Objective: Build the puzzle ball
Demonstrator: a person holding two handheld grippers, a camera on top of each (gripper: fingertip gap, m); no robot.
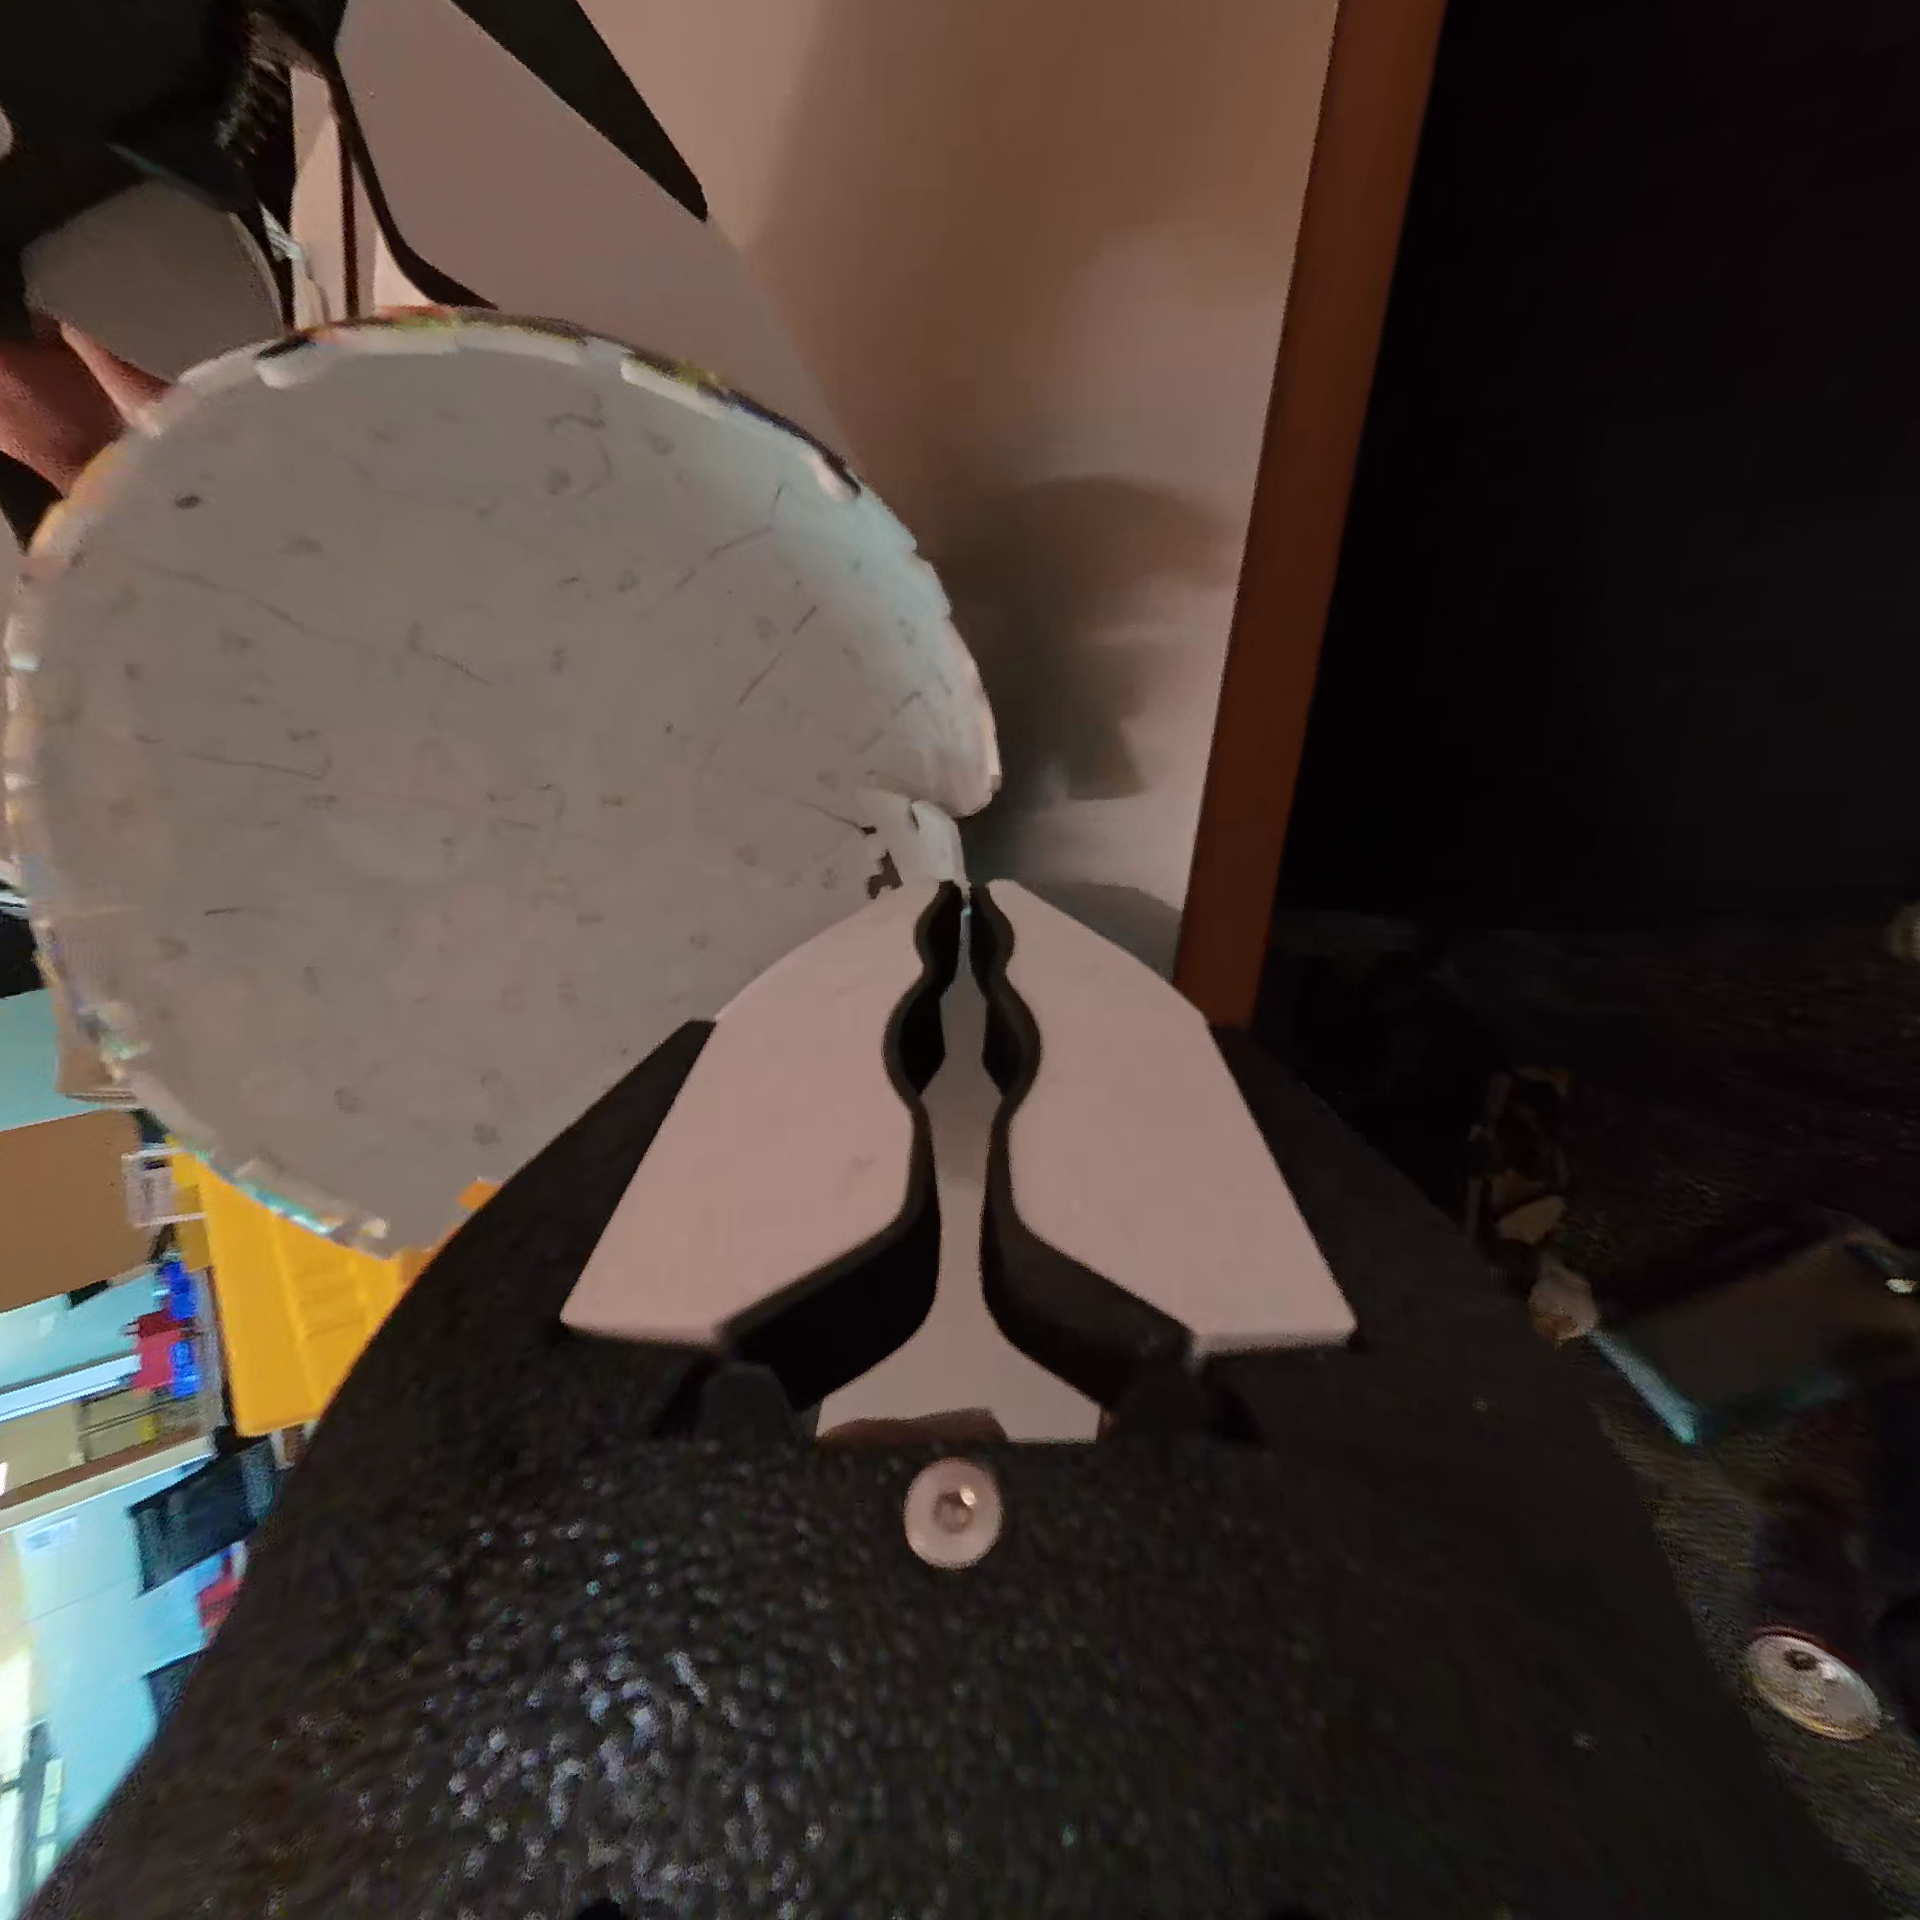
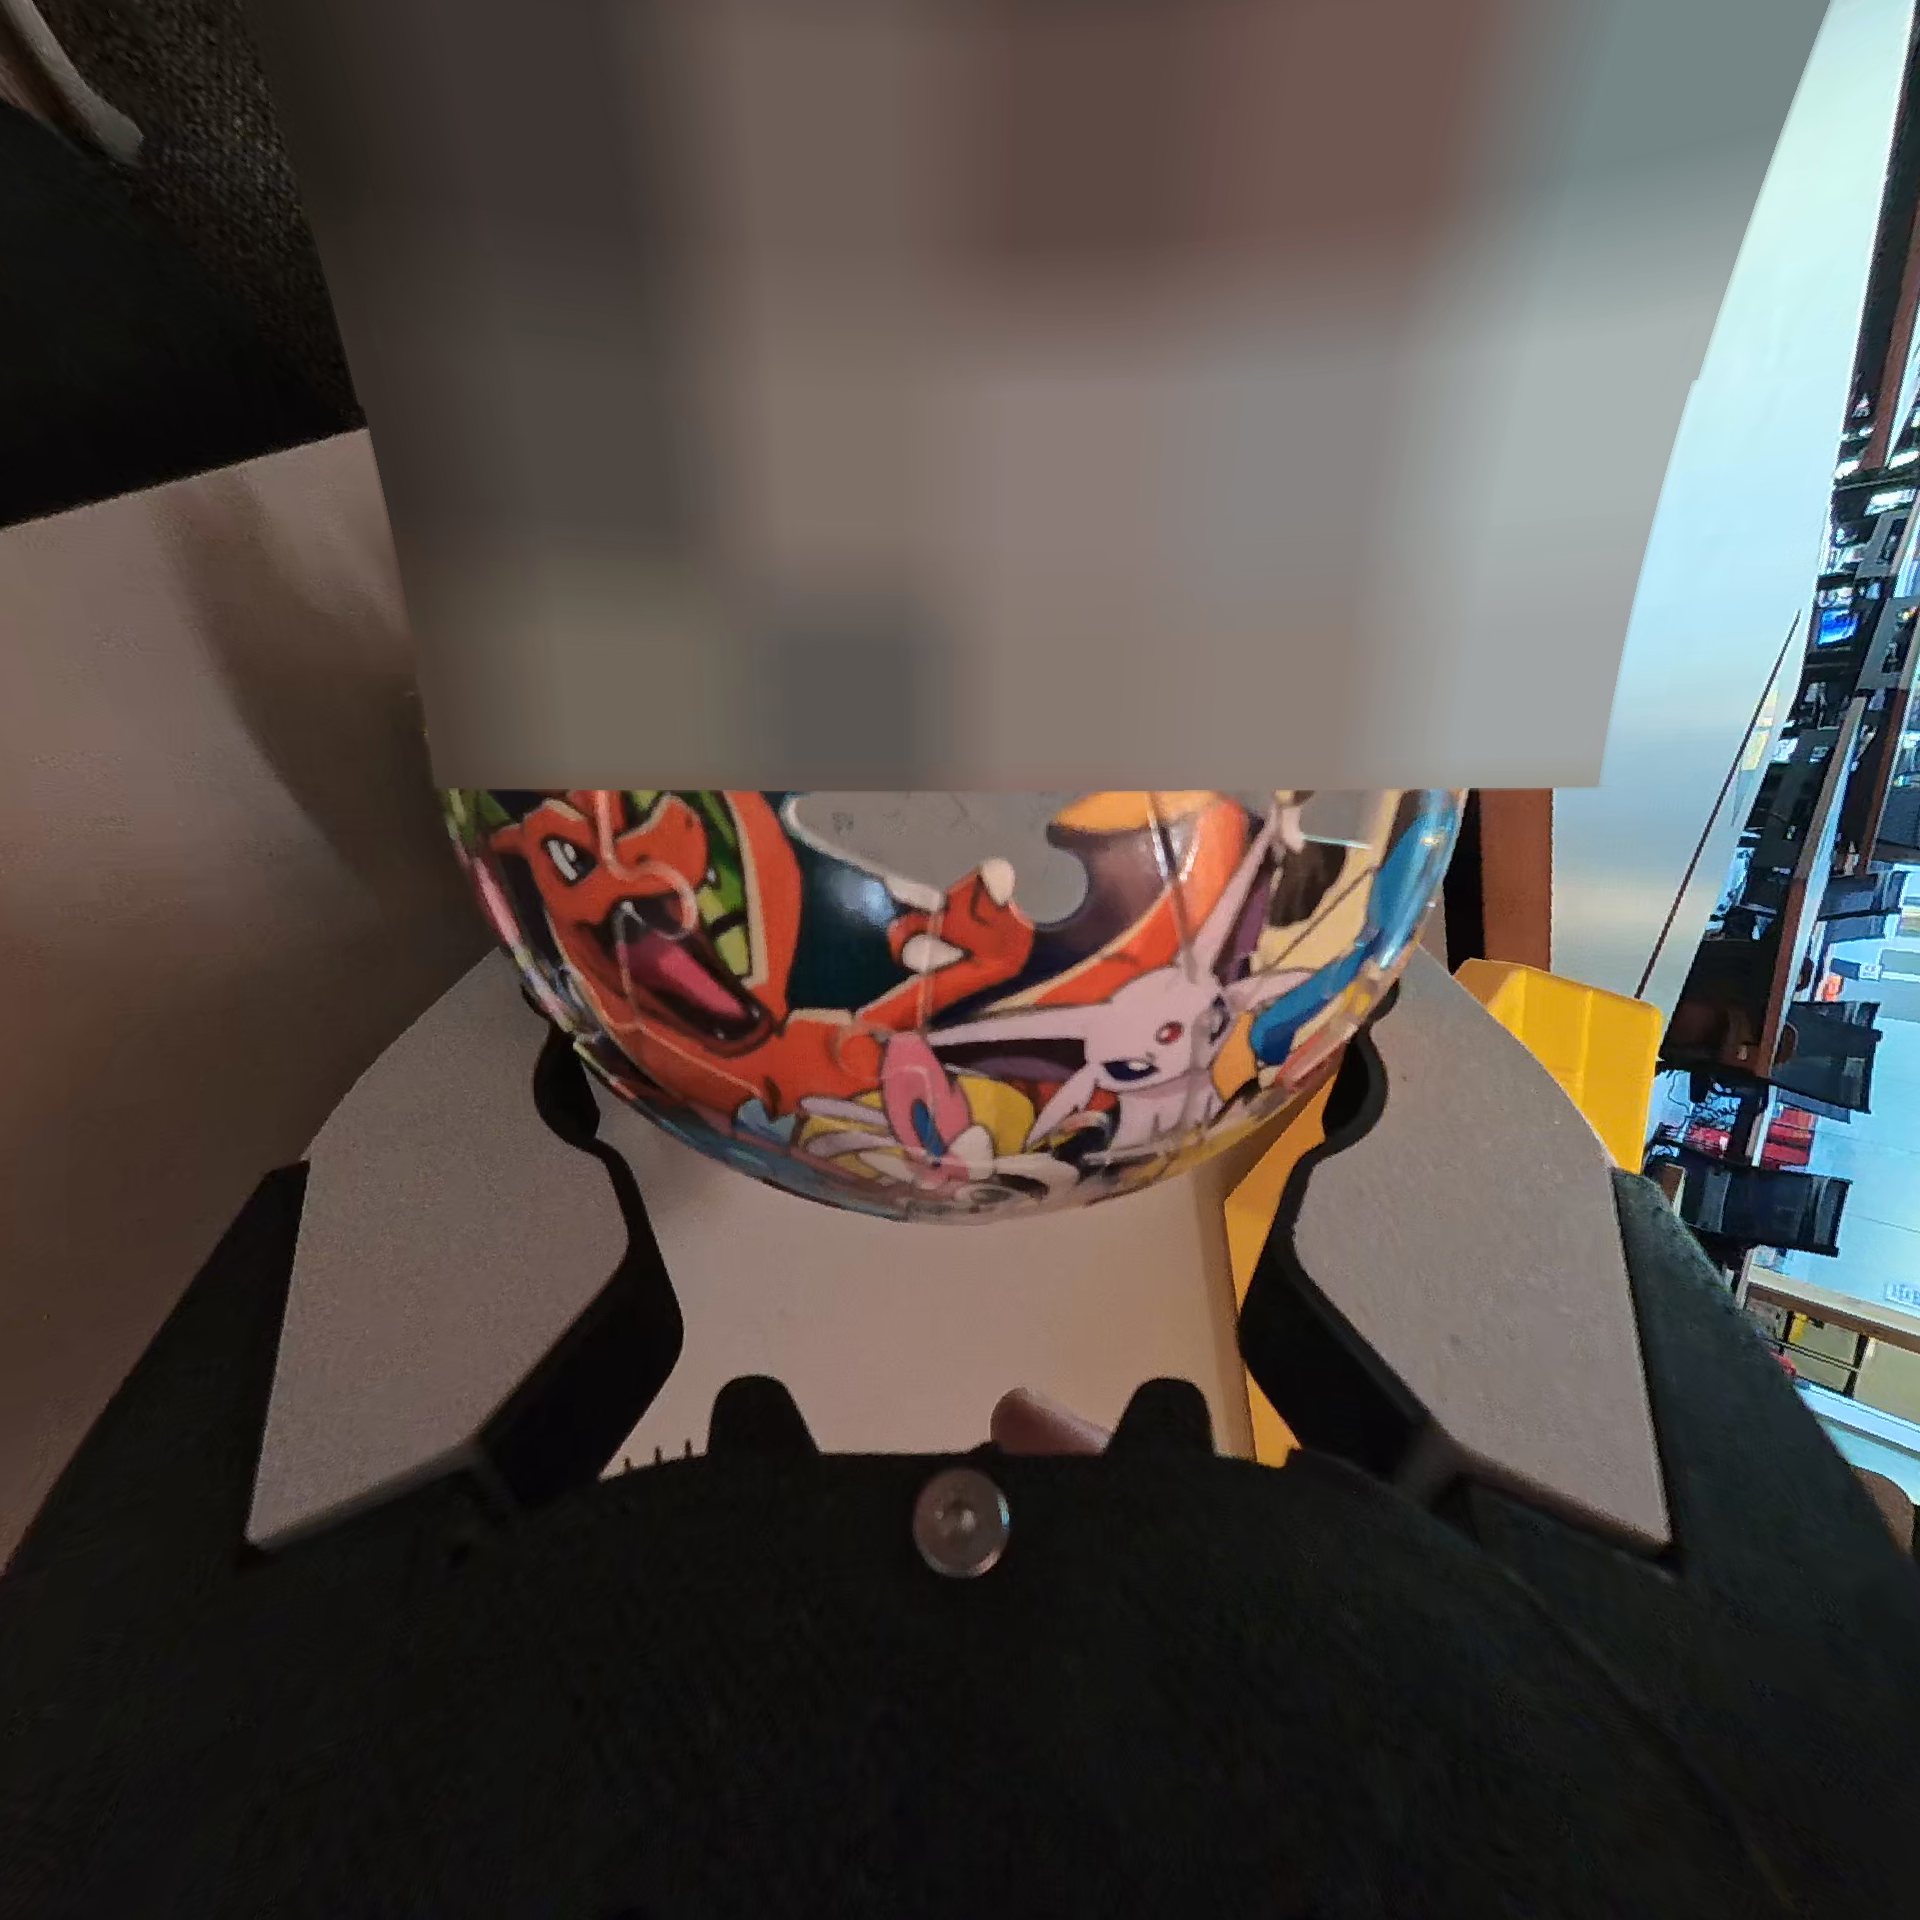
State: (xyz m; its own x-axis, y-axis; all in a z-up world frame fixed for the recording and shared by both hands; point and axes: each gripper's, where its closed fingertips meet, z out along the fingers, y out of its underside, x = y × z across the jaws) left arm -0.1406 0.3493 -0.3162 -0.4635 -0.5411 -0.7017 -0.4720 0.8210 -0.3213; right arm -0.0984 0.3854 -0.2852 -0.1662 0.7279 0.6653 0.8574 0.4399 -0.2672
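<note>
The puzzle ball (image 2: 935,997) is a partly built shell with bright cartoon prints and an open gap (image 2: 935,842) in its upper face. My right gripper (image 2: 956,1039) holds it, one finger on each side. In the left wrist view I see the ball's white inner side (image 1: 468,748) with a jagged, toothed rim. My left gripper (image 1: 964,902) is nearly closed, with a thin white puzzle piece (image 1: 935,844) at its tips, right at the ball's lower right rim. How the piece meets the rim is hard to tell.
A white surface (image 1: 1039,364) lies behind the ball, edged by a brown wooden strip (image 1: 1299,520). A yellow bin (image 2: 1538,1049) stands to the right in the right wrist view. A hand (image 1: 52,416) shows at the left. Dark cluttered floor (image 1: 1662,1039) is on the right. One gripper's finger ends stand about 8 centimeters off the other's.
</note>
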